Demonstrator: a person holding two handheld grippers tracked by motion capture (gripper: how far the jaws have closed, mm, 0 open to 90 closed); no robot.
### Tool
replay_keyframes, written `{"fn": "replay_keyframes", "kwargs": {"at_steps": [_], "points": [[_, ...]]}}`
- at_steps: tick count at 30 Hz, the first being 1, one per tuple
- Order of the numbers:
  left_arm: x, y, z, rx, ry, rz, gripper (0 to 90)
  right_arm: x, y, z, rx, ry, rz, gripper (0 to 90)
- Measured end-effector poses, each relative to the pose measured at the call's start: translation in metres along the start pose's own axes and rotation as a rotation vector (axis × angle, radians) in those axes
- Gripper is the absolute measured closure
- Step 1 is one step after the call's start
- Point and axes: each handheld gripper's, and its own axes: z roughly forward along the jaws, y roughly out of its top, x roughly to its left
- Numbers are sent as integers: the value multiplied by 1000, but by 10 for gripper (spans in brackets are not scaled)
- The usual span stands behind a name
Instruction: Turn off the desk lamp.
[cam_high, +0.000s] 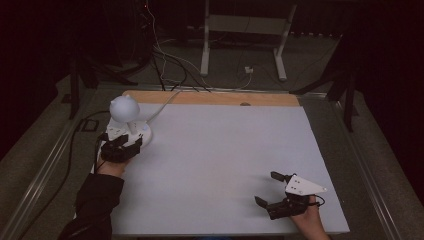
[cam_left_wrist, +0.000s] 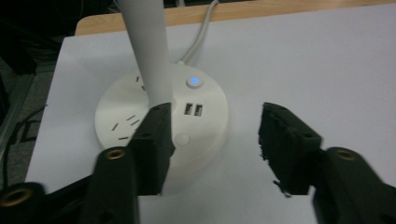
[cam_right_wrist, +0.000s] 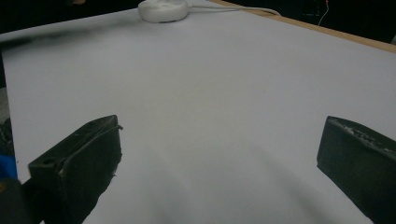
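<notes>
A white desk lamp stands at the table's far left: a round head (cam_high: 123, 109) on a stem (cam_left_wrist: 149, 51) that rises from a round base (cam_left_wrist: 140, 112). The base carries sockets, two USB ports (cam_left_wrist: 193, 110) and a button lit blue (cam_left_wrist: 194, 82). My left gripper (cam_high: 122, 140) is open just on the near side of the base. In the left gripper view (cam_left_wrist: 217, 121) one jaw overlaps the foot of the stem and the other is over bare table; the pads press on nothing. My right gripper (cam_high: 266, 188) is open and empty near the front right, over bare table (cam_right_wrist: 222, 135).
The table top is a white sheet (cam_high: 225, 150) with a wooden strip (cam_high: 210, 97) along its far edge. The lamp's white cable (cam_high: 162, 106) runs off the back. The lamp base (cam_right_wrist: 162, 8) sits far off in the right gripper view. A metal frame and cables lie on the floor beyond.
</notes>
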Motion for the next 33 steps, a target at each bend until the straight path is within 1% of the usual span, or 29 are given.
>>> {"fn": "replay_keyframes", "kwargs": {"at_steps": [1,2,3,4,5,6,7,9,10,12,13,14,15,17,20,26,33], "points": [[-1,0,-1,-7,4,-2,378,0,0,0,1,-1,-2,0],[-2,0,-2,-18,0,-5,350,0,0,0,1,-2,-6,0],[-3,0,-3,-19,-2,-5,319,0,0,0,0,-1,-6,0],[-3,1,-4,-22,-28,-4,165,0,0,-1,-2,-1,-4,0],[-3,1,-4,-19,-44,-9,165,0,0,-1,-2,-1,-4,0],[-4,2,-5,-21,-59,-9,136,0,0,-1,-2,-1,-4,0],[-4,2,-7,-24,-82,-4,96,0,0,-1,-1,-1,-6,0],[-5,2,-9,-25,-119,-7,25,0,0,-1,0,-1,-1,0],[-6,2,-10,-24,-137,-2,18,0,0,-1,0,-2,1,0],[-9,2,-14,-25,-158,9,5,0,0,-1,1,-3,-1,0],[-10,1,-16,-29,-178,5,5,0,0,-1,1,-2,1,0],[-11,0,-19,-36,-181,6,5,0,0,-1,0,-2,2,0],[-12,0,-21,-37,-197,13,4,0,0,-1,0,-1,3,0],[-14,-2,-25,-33,-211,29,4,0,0,0,2,0,-2,0],[-17,-6,-31,-30,-250,40,4,0,0,0,-1,1,2,0],[-24,-18,-43,-35,-321,73,4,1,0,1,2,0,1,0],[-33,-34,-51,-26,-382,113,4,0,-1,2,7,-1,2,0]]}}
